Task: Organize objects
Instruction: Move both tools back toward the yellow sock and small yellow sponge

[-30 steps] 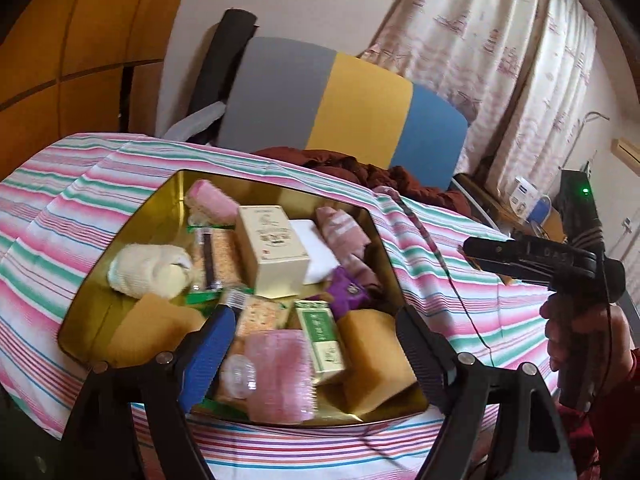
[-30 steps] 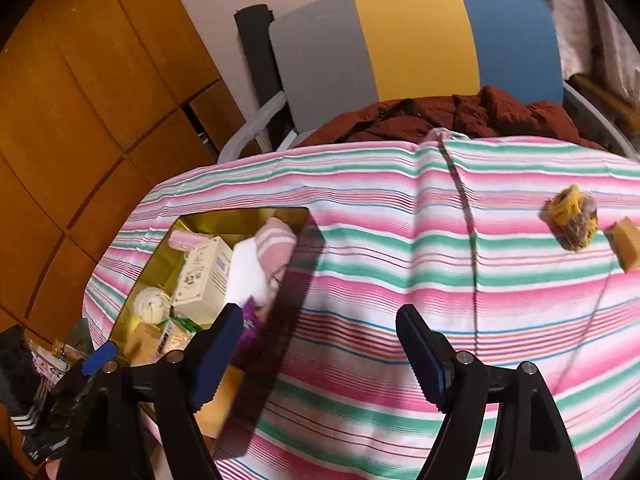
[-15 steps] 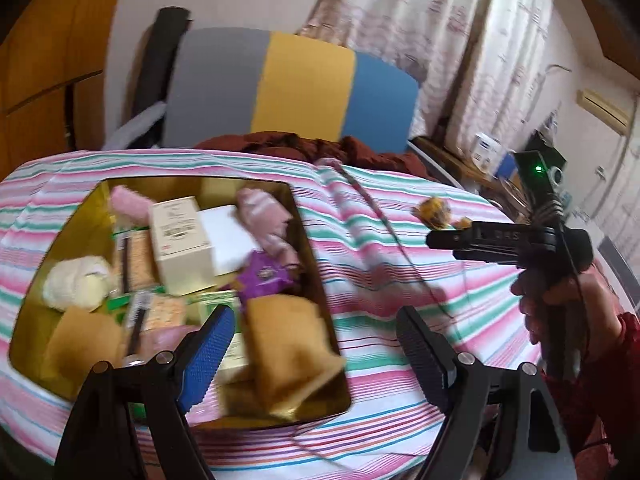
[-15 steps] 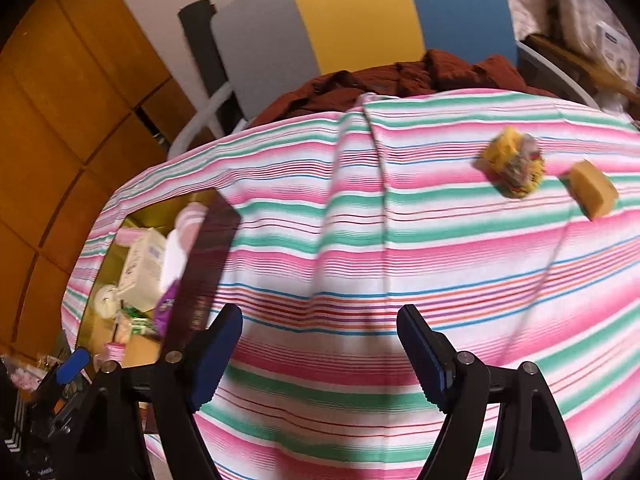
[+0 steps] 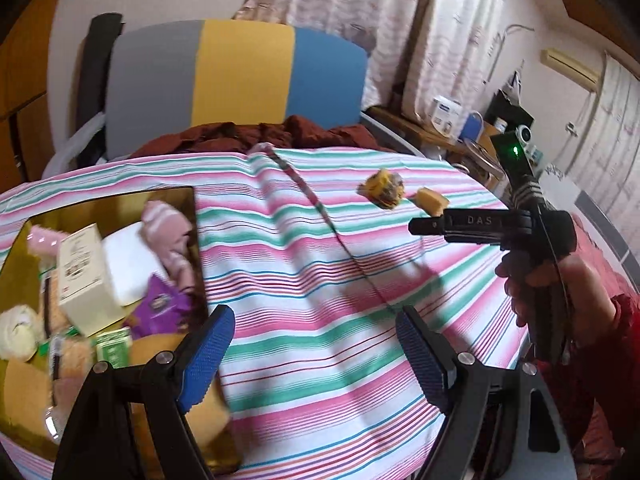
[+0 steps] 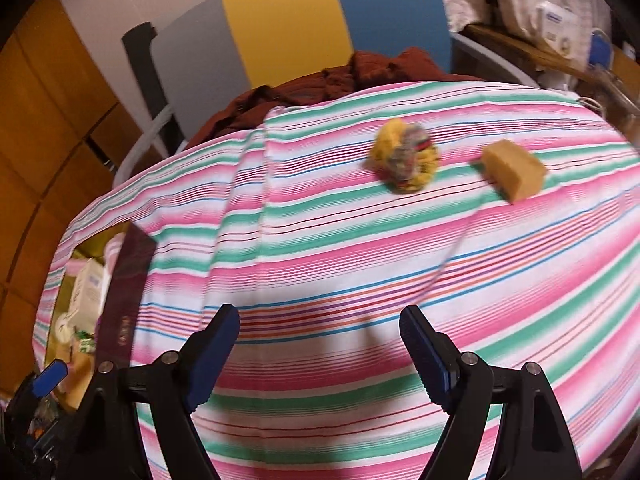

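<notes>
A gold tin box (image 5: 12,252) (image 6: 64,292) at the table's left is packed with small items: a cream carton (image 5: 86,264), a pink striped sock (image 5: 168,232), a purple packet (image 5: 160,304), tan sponges. On the striped cloth, far right, lie a yellow knitted ball (image 5: 384,190) (image 6: 404,160) and a tan sponge block (image 5: 431,200) (image 6: 514,170). My left gripper (image 5: 316,354) stands open above the cloth beside the box, nothing between its blue pads. My right gripper (image 6: 320,354) is open over bare cloth, well short of the ball and the block. A hand holds it at the right of the left wrist view.
A grey, yellow and blue chair back (image 5: 240,76) stands behind the table with a dark red garment (image 5: 256,136) over its seat. A fold in the striped cloth (image 5: 320,216) runs toward me. Shelves with boxes (image 5: 448,114) and curtains are at the right.
Both views have swung right: the box has slid to the left edge, the ball and sponge block have come nearer and more central in the right wrist view. Both grippers remain open and empty.
</notes>
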Available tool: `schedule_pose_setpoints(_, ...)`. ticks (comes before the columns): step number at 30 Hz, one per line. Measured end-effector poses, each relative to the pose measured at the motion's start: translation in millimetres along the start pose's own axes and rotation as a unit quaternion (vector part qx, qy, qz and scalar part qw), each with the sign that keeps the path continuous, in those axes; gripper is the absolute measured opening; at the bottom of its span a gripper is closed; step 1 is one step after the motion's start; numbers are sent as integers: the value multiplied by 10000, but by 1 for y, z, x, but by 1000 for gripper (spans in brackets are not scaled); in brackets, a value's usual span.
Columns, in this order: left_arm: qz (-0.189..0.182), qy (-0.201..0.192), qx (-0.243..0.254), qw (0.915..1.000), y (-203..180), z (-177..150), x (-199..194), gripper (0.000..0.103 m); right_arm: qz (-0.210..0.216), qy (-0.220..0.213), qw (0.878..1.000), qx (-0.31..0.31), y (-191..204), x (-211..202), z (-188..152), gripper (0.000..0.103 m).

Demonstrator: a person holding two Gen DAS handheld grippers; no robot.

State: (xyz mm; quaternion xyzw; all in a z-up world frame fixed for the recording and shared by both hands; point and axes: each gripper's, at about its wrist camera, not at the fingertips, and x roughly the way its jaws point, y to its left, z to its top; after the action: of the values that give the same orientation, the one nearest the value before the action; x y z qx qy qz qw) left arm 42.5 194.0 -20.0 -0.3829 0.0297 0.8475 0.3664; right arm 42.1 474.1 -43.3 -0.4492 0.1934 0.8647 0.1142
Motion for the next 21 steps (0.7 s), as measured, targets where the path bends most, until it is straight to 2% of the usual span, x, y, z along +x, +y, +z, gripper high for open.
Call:
schedule_pose_setpoints(11,-251,560,166,9980,-34,13,52,84,-402,-66,9989,245,-52,1,16,85)
schedule_pose_setpoints(21,-381,755,385,9957,-60,22,78,84,-797,-8,9965,239,-91,12,38,85)
